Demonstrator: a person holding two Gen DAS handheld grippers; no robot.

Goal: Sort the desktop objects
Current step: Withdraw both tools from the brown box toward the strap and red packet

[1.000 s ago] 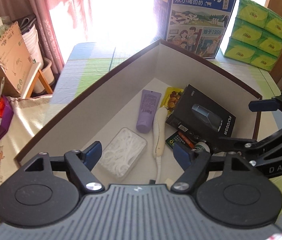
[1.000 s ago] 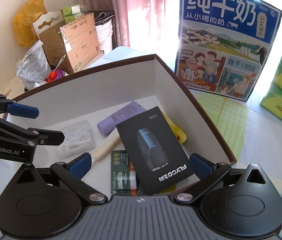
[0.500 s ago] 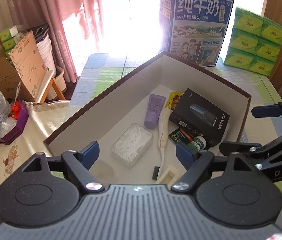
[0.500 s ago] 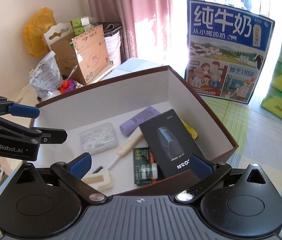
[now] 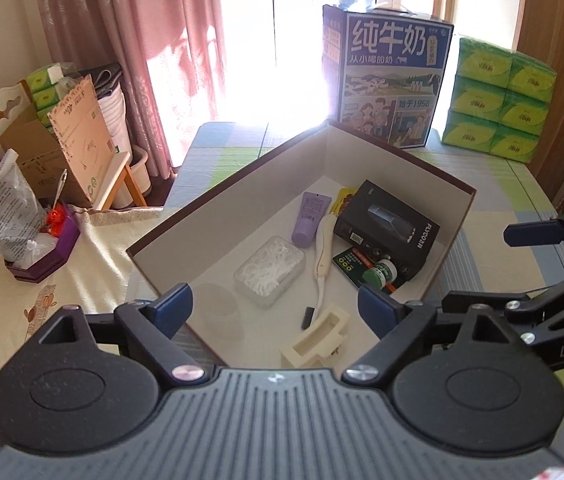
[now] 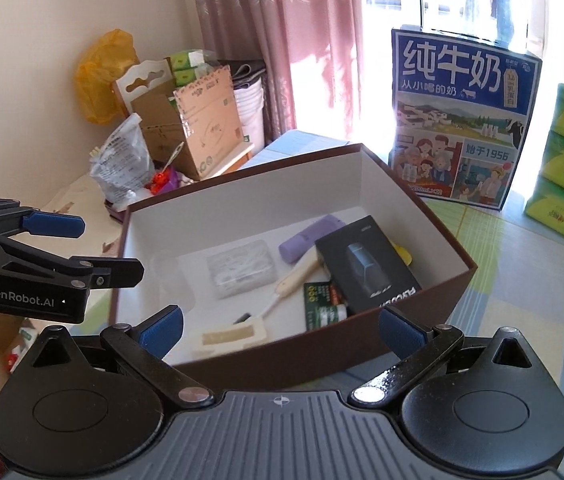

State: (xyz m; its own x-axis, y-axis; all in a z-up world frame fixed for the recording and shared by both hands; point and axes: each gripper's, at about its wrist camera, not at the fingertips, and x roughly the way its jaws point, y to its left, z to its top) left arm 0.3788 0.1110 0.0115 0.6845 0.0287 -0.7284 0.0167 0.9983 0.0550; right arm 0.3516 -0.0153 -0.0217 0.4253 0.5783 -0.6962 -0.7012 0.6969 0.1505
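Note:
A brown box with a white inside [image 5: 456,216] [image 6: 282,364] stands on the table. In it lie a black shaver box [image 5: 392,226] [image 6: 366,266], a purple tube [image 5: 310,218] [image 6: 310,238], a clear floss-pick case [image 5: 269,266] [image 6: 239,268], a cream brush [image 5: 324,250], a green-capped bottle [image 5: 378,274], a clear cup [image 5: 217,312] and a cream holder [image 5: 316,338] [image 6: 229,338]. My left gripper [image 5: 275,306] is open and empty above the box's near edge. My right gripper [image 6: 279,326] is open and empty at the box's near wall.
A blue milk carton [image 5: 388,80] [image 6: 462,128] stands behind the box. Green tissue packs [image 5: 498,96] are stacked at the back right. To the left are cardboard boxes [image 5: 69,144], a plastic bag [image 5: 5,208] and pink curtains [image 5: 133,40].
Both grippers have pulled back and up from the box, so the whole box and its near items now show. Both stay open and empty.

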